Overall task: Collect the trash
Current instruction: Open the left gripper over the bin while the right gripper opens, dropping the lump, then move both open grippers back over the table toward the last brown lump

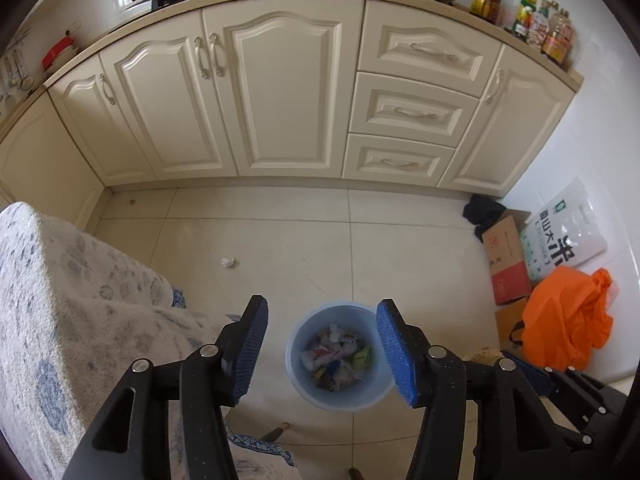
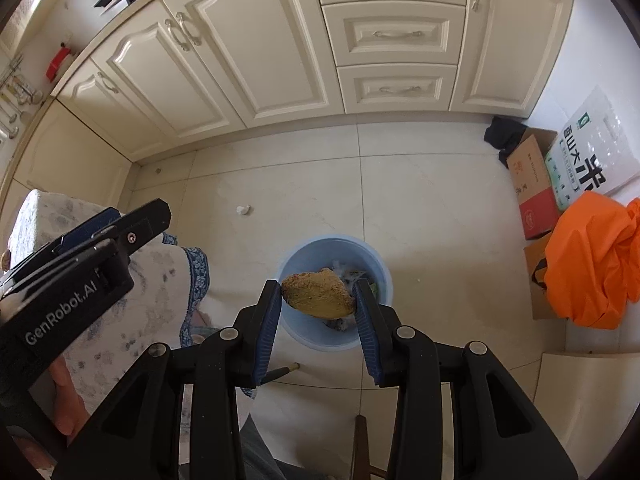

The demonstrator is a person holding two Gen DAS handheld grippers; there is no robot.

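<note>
A light blue trash bin stands on the tiled floor, holding several scraps of mixed trash. My left gripper is open and empty, high above the bin. My right gripper is shut on a yellowish-brown fibrous lump and holds it right above the bin. A small crumpled white paper lies on the floor beyond the bin to the left; it also shows in the right wrist view. The left gripper's body shows at the left of the right wrist view.
A table with a blue-patterned cloth fills the left side. Cream kitchen cabinets line the far wall. At the right stand cardboard boxes, a rice bag and an orange bag.
</note>
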